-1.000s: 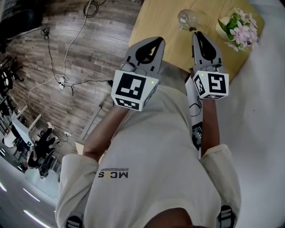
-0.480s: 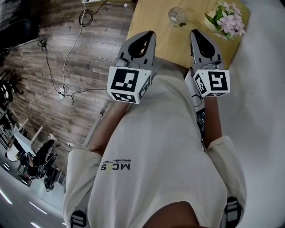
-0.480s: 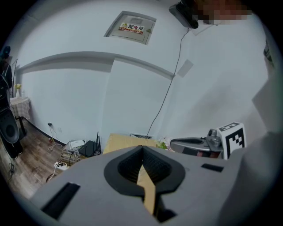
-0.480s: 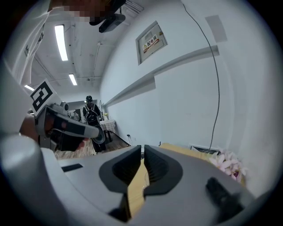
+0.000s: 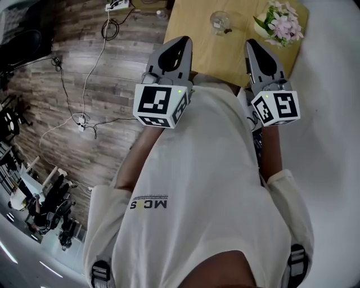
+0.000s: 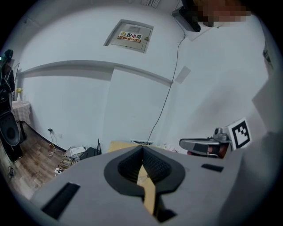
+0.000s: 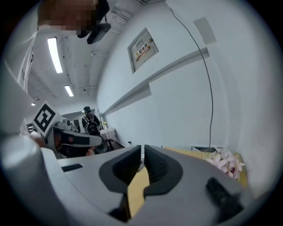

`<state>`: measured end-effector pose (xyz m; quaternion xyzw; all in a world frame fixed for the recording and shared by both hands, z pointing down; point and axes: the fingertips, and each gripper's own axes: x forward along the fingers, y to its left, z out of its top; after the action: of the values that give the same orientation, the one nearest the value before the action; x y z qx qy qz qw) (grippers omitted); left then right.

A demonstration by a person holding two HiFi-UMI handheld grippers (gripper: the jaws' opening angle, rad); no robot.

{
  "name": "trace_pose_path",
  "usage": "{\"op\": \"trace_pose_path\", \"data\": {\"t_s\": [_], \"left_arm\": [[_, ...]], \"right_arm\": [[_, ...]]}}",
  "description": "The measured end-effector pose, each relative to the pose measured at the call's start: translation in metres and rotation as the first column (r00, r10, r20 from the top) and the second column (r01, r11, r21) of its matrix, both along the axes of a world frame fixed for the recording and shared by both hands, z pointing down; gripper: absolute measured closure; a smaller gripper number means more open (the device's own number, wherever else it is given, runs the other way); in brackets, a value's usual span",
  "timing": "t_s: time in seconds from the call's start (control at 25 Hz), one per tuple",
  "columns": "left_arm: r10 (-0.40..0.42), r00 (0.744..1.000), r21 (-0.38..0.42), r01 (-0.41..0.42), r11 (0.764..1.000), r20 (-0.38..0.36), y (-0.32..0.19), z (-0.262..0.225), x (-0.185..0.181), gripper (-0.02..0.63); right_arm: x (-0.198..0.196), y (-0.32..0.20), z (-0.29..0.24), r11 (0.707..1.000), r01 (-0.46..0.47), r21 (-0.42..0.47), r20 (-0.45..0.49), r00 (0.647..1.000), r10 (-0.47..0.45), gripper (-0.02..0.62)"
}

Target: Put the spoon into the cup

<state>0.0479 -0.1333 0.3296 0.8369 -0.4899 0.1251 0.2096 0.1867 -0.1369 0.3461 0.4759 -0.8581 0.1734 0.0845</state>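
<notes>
A clear glass cup [image 5: 220,21] stands near the far edge of the wooden table [image 5: 194,31]. A small dark item [image 5: 228,31] lies right beside it; it is too small to tell as the spoon. Both grippers are held in front of the person's chest at the table's near edge, well short of the cup. My left gripper [image 5: 184,40] [image 6: 142,148] is shut and holds nothing. My right gripper [image 5: 251,43] [image 7: 143,148] has its jaws together with only a hairline gap, also holding nothing. Neither gripper view shows the cup.
A pot of pink flowers [image 5: 282,23] [image 7: 227,160] stands at the table's right corner, close to the cup. Left of the table lies wood flooring with cables [image 5: 84,67] and a power strip [image 5: 118,5]. A white wall rises behind the table. People stand far off [image 7: 88,118].
The table, cup and flowers have slid toward the top of the head view as the person drew back. Both grippers stay shut; the right one drifted a little right and down.
</notes>
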Motion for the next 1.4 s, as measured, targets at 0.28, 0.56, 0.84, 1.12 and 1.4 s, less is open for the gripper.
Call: {"op": "trace_pose_path", "data": {"t_s": [0.28,0.56,0.84,1.12,1.4], "left_arm": [[0.012,1.0,0.012,-0.012,1.0,-0.015,0.006,0.004,0.005,0.595],[0.03,0.999,0.014,-0.03,0.999,-0.023,0.011,0.006,0.018,0.595],[0.032,0.999,0.015,-0.031,0.999,-0.02,0.013,0.006,0.019,0.595],[0.043,0.999,-0.001,-0.043,0.999,-0.02,0.013,0.009,0.023,0.595],[0.055,0.998,-0.017,-0.055,0.998,-0.02,0.009,0.014,0.027,0.595]], "right_arm": [[0.001,0.002,-0.022,0.998,0.056,0.037,-0.02,0.998,-0.056,0.551],[0.006,0.017,-0.024,0.995,0.094,0.034,-0.044,0.995,-0.093,0.552],[0.005,0.022,-0.02,0.995,0.09,0.034,-0.037,0.995,-0.089,0.552],[0.007,0.018,-0.021,0.996,0.076,0.037,-0.029,0.997,-0.075,0.551],[0.01,0.013,-0.02,0.997,0.066,0.036,-0.03,0.997,-0.064,0.551]]}}
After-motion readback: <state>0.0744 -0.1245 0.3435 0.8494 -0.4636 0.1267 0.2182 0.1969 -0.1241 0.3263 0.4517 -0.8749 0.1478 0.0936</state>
